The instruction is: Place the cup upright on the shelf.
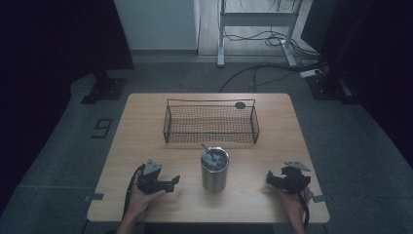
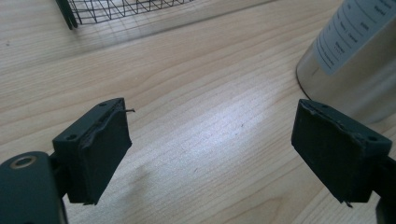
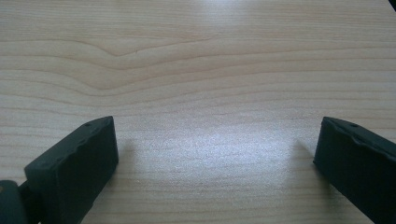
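Observation:
A steel tumbler with a lid and a straw stands upright at the table's front middle. In the left gripper view the tumbler rises at the right, its white label facing me, just beyond the right jaw. My left gripper rests low on the table left of the tumbler and points toward it; it is open, with bare wood between the jaws. My right gripper sits right of the tumbler, pointing left. It is open too, over bare wood.
A black wire basket stands behind the tumbler at mid-table; its corner appears in the left gripper view. A small dark round thing lies by the basket's far right corner. The wooden table has grey floor around it.

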{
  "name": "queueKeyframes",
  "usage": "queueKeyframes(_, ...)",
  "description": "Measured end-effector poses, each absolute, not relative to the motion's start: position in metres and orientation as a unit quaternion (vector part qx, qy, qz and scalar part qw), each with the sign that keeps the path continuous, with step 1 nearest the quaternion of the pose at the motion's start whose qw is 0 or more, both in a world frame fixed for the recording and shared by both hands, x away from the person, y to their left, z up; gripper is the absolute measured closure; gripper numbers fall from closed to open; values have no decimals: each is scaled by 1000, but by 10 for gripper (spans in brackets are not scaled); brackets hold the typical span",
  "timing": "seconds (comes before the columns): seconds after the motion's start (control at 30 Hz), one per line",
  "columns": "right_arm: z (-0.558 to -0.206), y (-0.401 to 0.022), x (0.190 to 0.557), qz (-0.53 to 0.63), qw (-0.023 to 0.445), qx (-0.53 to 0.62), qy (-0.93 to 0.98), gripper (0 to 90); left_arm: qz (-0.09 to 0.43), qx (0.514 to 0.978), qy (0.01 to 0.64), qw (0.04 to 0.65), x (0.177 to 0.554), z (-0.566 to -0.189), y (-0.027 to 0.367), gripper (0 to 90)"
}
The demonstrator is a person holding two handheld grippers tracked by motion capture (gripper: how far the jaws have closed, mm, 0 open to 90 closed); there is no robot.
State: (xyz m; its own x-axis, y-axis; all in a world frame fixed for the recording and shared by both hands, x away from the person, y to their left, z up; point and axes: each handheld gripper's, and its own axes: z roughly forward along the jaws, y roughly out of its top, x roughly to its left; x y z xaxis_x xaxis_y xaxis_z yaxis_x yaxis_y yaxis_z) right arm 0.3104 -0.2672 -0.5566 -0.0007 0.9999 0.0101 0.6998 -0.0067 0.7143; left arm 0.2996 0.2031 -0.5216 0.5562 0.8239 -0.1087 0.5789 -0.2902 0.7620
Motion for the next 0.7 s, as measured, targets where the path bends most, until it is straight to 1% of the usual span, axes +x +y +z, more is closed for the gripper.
queueKeyframes(0.47, -557, -268, 310, 278, 271, 653, 650, 0, 156, 791, 442, 393, 298, -522, 201, 118)
queueKeyframes(0.7, -556, -269, 305, 278, 275, 657, 644, 18, 164, 792, 442, 388, 296, -520, 201, 118)
